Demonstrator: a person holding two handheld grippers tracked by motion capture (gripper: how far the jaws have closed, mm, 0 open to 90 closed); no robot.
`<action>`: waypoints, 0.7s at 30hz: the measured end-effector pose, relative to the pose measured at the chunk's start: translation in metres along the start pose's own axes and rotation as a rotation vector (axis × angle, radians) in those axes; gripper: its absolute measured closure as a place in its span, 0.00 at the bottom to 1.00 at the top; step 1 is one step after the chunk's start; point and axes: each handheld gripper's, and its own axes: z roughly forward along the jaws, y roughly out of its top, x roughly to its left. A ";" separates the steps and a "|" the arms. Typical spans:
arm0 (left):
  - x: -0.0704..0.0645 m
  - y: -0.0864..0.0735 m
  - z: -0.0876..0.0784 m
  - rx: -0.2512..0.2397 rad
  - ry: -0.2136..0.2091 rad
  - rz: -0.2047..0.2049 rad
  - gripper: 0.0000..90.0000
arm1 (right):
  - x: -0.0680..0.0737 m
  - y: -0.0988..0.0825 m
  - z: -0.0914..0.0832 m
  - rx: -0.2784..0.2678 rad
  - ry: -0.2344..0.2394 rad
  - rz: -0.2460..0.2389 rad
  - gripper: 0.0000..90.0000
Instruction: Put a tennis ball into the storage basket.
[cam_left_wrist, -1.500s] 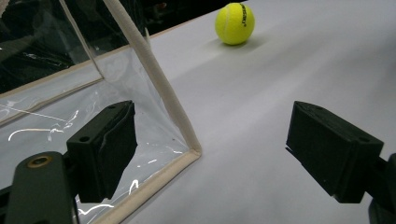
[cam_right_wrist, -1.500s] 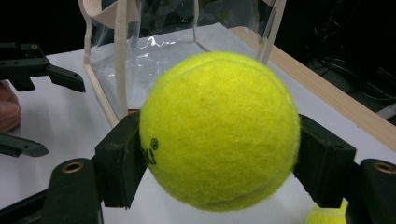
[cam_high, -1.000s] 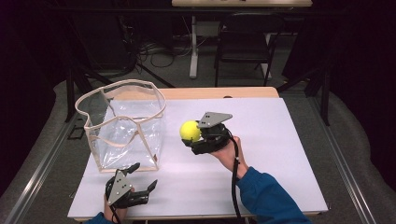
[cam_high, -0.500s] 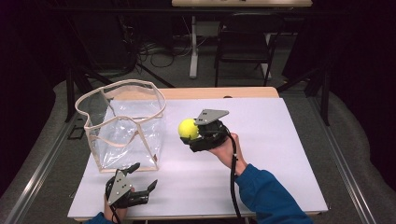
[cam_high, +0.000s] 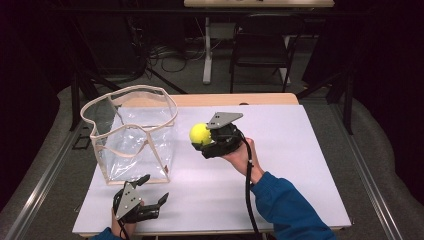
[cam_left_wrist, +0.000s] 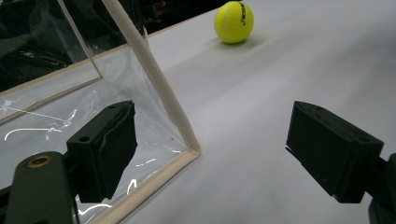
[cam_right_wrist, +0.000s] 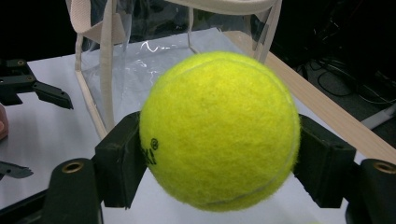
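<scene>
The right hand-held gripper (cam_high: 204, 142) had its two black jaws pressed against either side of a yellow tennis ball (cam_high: 200, 134), which it held clear of the worktop (cam_high: 300, 165). In the right gripper view the ball (cam_right_wrist: 219, 130) bulged between the pads, part of a black printed mark showing near the left pad. A grey three-cornered plate sat on top of that gripper, and a black cable trailed from it back along the person's forearm in a blue sleeve (cam_high: 285, 207). The ball hung just beside the right-hand wall of a clear plastic bag (cam_high: 132, 140) with cream fabric trim, which stood upright and open-mouthed on the left part of the white worktop.

Nearer the front edge, the left hand-held gripper (cam_high: 154, 189) lay low by the worktop with its jaws spread wide and nothing between them. Through the left gripper view, the bag's lower corner (cam_left_wrist: 191, 151) sat in the gap between those jaws, nearer the left one, touching neither pad that I could see. The ball (cam_left_wrist: 234, 22) showed farther off in that same view.

Behind the worktop stood a dark chair (cam_high: 260, 50) and a tangle of cables on the floor.
</scene>
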 end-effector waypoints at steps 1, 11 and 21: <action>0.000 0.000 0.000 0.000 0.000 0.000 0.18 | 0.000 0.000 0.000 0.000 0.000 0.000 0.29; 0.000 0.000 0.000 0.000 -0.001 0.000 0.18 | -0.004 0.006 0.004 0.015 -0.004 -0.013 0.29; 0.000 0.000 0.000 -0.001 0.000 0.001 0.18 | -0.007 0.012 0.006 0.018 -0.003 -0.011 0.29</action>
